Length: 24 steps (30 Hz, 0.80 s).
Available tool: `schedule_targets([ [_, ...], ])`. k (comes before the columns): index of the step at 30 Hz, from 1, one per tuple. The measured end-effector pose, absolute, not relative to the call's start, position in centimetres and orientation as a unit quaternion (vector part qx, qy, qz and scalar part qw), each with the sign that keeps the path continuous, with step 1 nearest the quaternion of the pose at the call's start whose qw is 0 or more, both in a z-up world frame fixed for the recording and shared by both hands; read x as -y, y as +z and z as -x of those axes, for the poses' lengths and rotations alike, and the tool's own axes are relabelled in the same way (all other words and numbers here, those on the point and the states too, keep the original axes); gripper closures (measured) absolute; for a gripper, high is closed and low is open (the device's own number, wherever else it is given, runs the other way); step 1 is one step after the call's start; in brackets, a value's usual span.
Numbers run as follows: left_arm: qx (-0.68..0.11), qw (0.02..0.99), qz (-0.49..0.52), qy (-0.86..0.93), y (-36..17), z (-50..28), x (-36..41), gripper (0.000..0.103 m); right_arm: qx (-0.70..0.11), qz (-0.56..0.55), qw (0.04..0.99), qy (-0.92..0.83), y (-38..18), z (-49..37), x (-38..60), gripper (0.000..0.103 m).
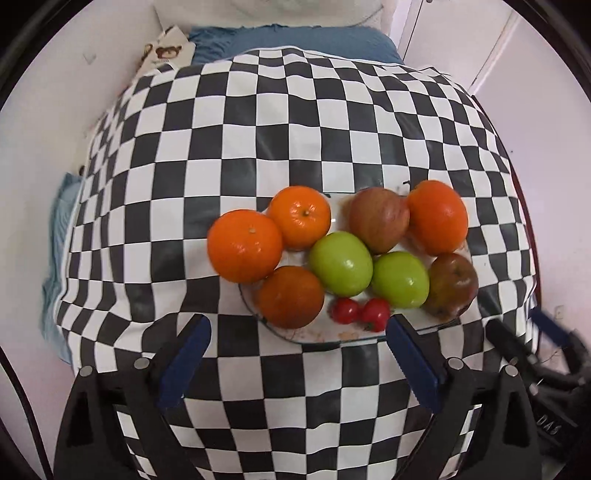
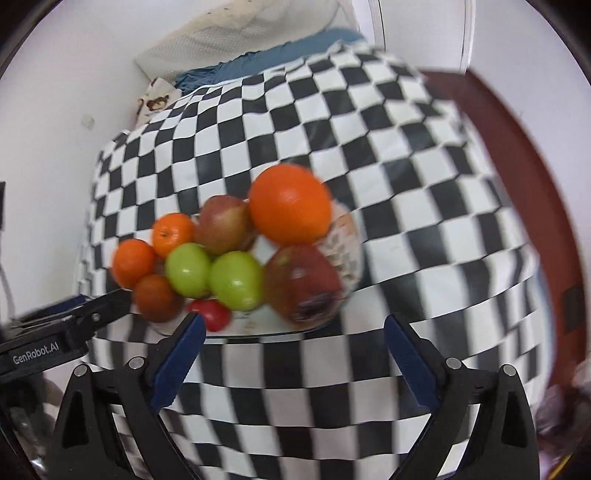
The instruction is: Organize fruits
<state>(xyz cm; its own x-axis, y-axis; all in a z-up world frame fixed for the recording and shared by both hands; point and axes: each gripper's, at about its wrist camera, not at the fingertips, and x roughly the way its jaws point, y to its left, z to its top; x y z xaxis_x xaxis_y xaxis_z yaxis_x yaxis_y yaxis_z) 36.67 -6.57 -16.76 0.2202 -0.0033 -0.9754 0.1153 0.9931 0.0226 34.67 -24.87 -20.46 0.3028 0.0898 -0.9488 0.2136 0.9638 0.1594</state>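
Observation:
A plate [image 1: 424, 325] on the checkered cloth holds several oranges [image 1: 244, 245], two green apples [image 1: 340, 263], two reddish apples [image 1: 379, 219] and two small red tomatoes [image 1: 360, 314]. My left gripper [image 1: 299, 332] is open and empty, just short of the plate's near edge. My right gripper [image 2: 293, 332] is open and empty too, near the plate [image 2: 258, 325] and in front of a bruised red apple [image 2: 303, 282], green apples [image 2: 236, 280] and a large orange [image 2: 290, 204]. The left gripper's finger [image 2: 107, 304] shows at the left of the right wrist view.
The checkered cloth [image 1: 295, 129] covers a round-looking table. Blue bedding [image 1: 295, 40] and a white pillow [image 2: 236, 33] lie behind it. White walls stand to both sides. A brown wooden edge [image 2: 524, 155] runs along the right.

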Motion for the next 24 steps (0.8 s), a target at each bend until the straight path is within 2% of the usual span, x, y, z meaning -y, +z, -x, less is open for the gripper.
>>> schedule_targets([
  [5,-0.615,0.787,-0.038,-0.031,-16.3,-35.1,6.5,0.006,-0.575,-0.08,0.812,-0.062,-18.6,-33.7,24.8,0.004],
  [15,-0.591,0.805,-0.028,-0.026,-14.6,-33.0,6.3,0.006,-0.561,-0.073,0.821,-0.071,-16.7,-32.4,24.4,0.003],
  [24,-0.539,0.842,-0.017,-0.027,-8.3,-28.6,5.9,0.006,-0.525,-0.063,0.847,-0.053,-10.9,-28.6,23.1,0.003],
])
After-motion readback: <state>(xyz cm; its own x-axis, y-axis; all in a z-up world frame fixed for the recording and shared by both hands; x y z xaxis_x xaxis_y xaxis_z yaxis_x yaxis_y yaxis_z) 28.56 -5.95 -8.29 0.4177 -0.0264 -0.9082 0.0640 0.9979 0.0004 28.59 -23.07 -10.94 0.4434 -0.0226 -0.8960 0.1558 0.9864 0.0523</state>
